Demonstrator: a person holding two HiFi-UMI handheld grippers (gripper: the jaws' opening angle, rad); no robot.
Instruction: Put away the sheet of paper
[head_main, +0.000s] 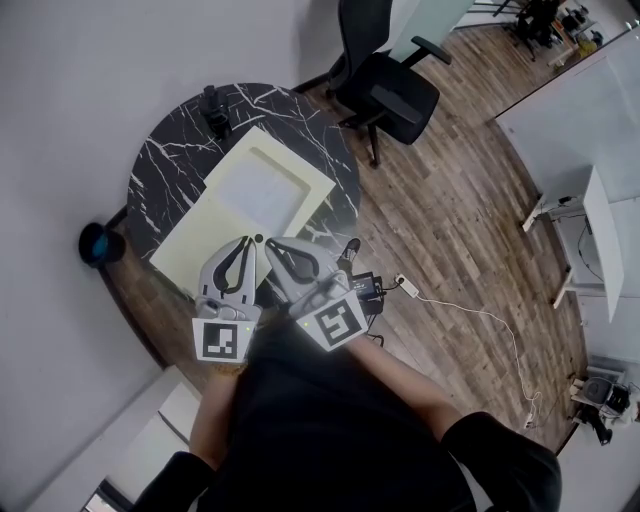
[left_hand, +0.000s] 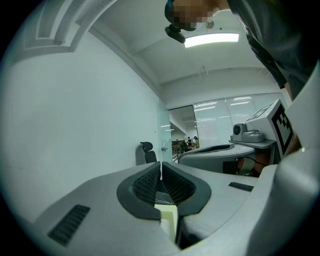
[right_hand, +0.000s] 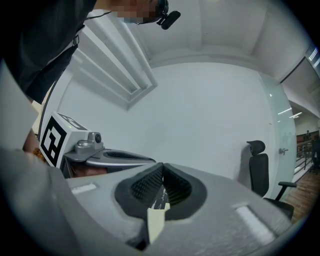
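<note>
A white sheet of paper (head_main: 262, 190) lies on the far half of a pale yellow folder (head_main: 205, 235), which is spread open on a round black marble table (head_main: 175, 150). My left gripper (head_main: 249, 241) and right gripper (head_main: 270, 243) are held side by side over the folder's near edge, tips pointing at the table. Both are shut with nothing between the tips. In the left gripper view the left gripper (left_hand: 161, 165) shows its pads meeting, with a strip of the yellow folder (left_hand: 168, 218) visible below them. The right gripper (right_hand: 162, 165) looks the same in its own view.
A small black object (head_main: 213, 108) stands at the table's far edge. A black office chair (head_main: 385, 85) is beyond the table on the wood floor. A blue round thing (head_main: 100, 243) sits on the floor at left, and a power strip (head_main: 405, 287) with a cable at right. White desks (head_main: 600, 240) stand far right.
</note>
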